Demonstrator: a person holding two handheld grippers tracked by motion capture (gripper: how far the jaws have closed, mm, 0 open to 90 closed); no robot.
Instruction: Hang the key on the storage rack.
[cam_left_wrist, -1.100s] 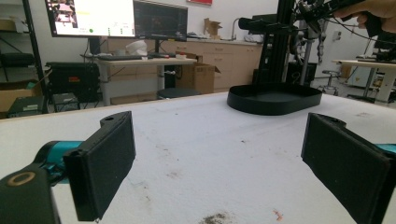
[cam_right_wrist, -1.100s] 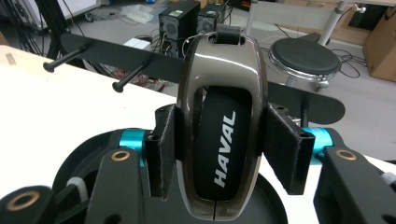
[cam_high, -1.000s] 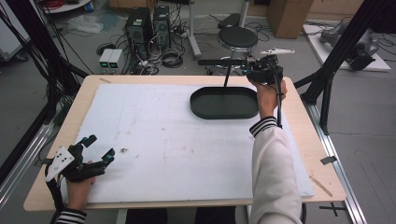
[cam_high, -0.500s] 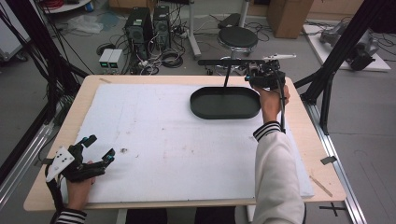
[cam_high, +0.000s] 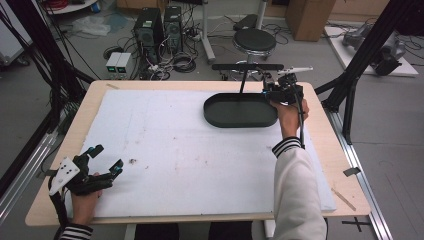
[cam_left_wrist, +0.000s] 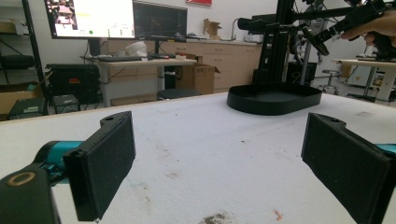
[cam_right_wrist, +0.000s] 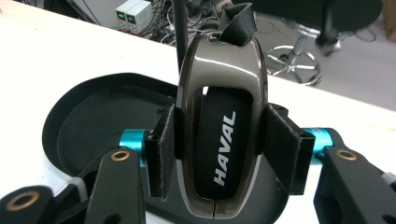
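While the white-covered counter (cam_high: 200, 150) spreads wide, a black oval tray (cam_high: 240, 111) sits at its far right. Above the tray's right end the right claw (cam_right_wrist: 212, 149) is clamped on a glossy HAVAL key fob (cam_right_wrist: 217, 130). At the near left corner the left claw (cam_high: 100, 162) rests wide apart, holding nothing.

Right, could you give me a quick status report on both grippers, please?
Left gripper open, low over the white mat. Right gripper shut on HAVAL key fob, above the black tray. Nothing in the way.
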